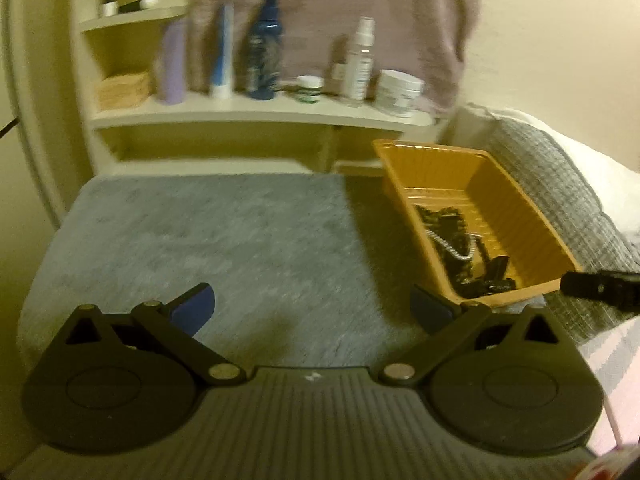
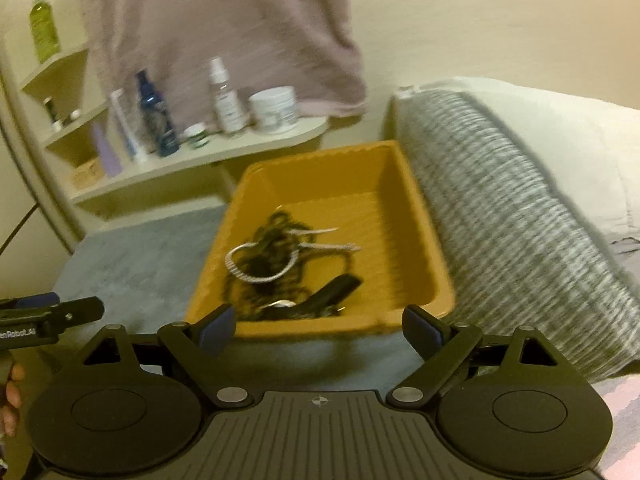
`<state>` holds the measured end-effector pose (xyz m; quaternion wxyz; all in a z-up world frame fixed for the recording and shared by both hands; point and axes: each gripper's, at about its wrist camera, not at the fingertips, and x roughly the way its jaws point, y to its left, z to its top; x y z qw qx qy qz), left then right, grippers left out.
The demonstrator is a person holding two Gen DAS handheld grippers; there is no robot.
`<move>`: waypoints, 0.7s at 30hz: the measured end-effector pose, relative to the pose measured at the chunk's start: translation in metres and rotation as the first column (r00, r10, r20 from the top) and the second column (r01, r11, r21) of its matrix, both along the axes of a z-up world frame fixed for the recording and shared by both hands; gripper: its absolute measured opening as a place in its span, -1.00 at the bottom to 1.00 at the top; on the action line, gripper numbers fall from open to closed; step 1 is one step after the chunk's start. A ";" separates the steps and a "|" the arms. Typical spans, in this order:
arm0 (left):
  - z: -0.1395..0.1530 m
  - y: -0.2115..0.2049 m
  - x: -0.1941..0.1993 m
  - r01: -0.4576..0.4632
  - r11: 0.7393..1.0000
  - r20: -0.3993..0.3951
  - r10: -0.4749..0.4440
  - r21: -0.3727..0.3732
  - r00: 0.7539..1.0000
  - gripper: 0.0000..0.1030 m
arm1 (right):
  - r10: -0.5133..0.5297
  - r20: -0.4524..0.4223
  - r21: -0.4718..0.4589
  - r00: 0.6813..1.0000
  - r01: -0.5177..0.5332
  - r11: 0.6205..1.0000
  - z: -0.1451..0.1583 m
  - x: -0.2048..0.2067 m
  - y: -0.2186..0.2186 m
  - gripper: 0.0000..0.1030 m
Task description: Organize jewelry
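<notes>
An orange plastic bin (image 1: 516, 196) (image 2: 404, 200) stands on a grey mat (image 1: 224, 236) (image 2: 136, 268). Inside it lies a heap of jewelry: a silver chain (image 1: 452, 250) (image 2: 256, 276), dark bead strands (image 2: 276, 228) and a black strap (image 2: 336, 292). My left gripper (image 1: 314, 308) hangs open over the bare mat, left of the bin, with nothing between its blue pads. My right gripper (image 2: 318, 330) is open just before the bin's near wall, also empty. Each view catches a bit of the other gripper at its edge.
A cream shelf unit (image 1: 256, 114) (image 2: 192, 156) behind the mat carries several bottles and jars. A pinkish cloth (image 1: 332, 20) hangs above it. A grey knitted cushion (image 1: 560, 184) (image 2: 516, 216) presses against the bin's right side. A hand (image 2: 12, 396) shows at the far left.
</notes>
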<state>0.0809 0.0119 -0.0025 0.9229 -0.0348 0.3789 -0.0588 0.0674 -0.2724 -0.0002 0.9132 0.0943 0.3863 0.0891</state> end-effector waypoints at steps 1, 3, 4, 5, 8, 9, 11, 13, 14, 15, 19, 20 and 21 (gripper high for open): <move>0.001 0.003 -0.005 -0.015 1.000 -0.004 0.015 0.004 1.000 0.99 | 0.008 -0.003 -0.005 1.000 -0.008 1.000 0.001 -0.001 0.005 0.74; 0.002 0.008 -0.011 -0.030 1.000 -0.014 0.030 -0.003 0.999 0.99 | 0.018 -0.010 -0.008 1.000 -0.018 1.000 0.001 -0.004 0.014 0.74; 0.002 0.011 -0.014 -0.044 0.999 -0.022 0.043 -0.008 0.999 0.99 | 0.026 -0.014 -0.006 1.000 -0.026 1.000 0.001 -0.006 0.017 0.74; 0.003 0.014 -0.017 -0.055 0.998 -0.028 0.054 -0.011 0.998 0.99 | 0.034 -0.018 -0.004 0.999 -0.034 0.999 0.001 -0.007 0.021 0.74; 0.007 0.019 -0.026 -0.071 0.997 -0.039 0.070 -0.009 0.997 0.98 | 0.053 -0.028 -0.009 0.998 -0.053 0.999 0.002 -0.009 0.031 0.74; 0.008 0.019 -0.029 -0.076 0.997 -0.037 0.076 0.000 0.996 0.98 | 0.060 -0.029 -0.013 0.998 -0.060 0.998 0.002 -0.009 0.034 0.74; 0.011 0.020 -0.034 -0.081 0.997 -0.033 0.081 0.009 0.996 0.98 | 0.071 -0.033 -0.022 0.997 -0.071 0.997 0.003 -0.009 0.040 0.74; 0.014 0.022 -0.038 -0.089 0.996 -0.025 0.090 0.012 0.996 0.98 | 0.083 -0.033 -0.025 0.996 -0.084 0.996 0.004 -0.009 0.045 0.74; 0.015 0.022 -0.040 -0.096 0.995 -0.021 0.096 0.018 0.995 0.98 | 0.089 -0.034 -0.027 0.995 -0.090 0.996 0.005 -0.010 0.048 0.74; 0.016 0.022 -0.043 -0.101 0.995 -0.019 0.101 0.026 0.995 0.98 | 0.095 -0.033 -0.029 0.995 -0.096 0.995 0.006 -0.010 0.050 0.74; 0.015 0.019 -0.050 -0.096 0.994 -0.036 0.098 0.042 0.995 0.99 | 0.117 -0.027 -0.027 0.993 -0.117 0.993 0.008 -0.015 0.059 0.74; 0.015 0.018 -0.051 -0.093 0.994 -0.037 0.095 0.048 0.995 0.99 | 0.118 -0.026 -0.028 0.993 -0.119 0.992 0.009 -0.016 0.060 0.74; 0.015 0.017 -0.053 -0.092 0.994 -0.037 0.094 0.053 0.995 0.99 | 0.119 -0.025 -0.029 0.993 -0.120 0.992 0.009 -0.017 0.062 0.74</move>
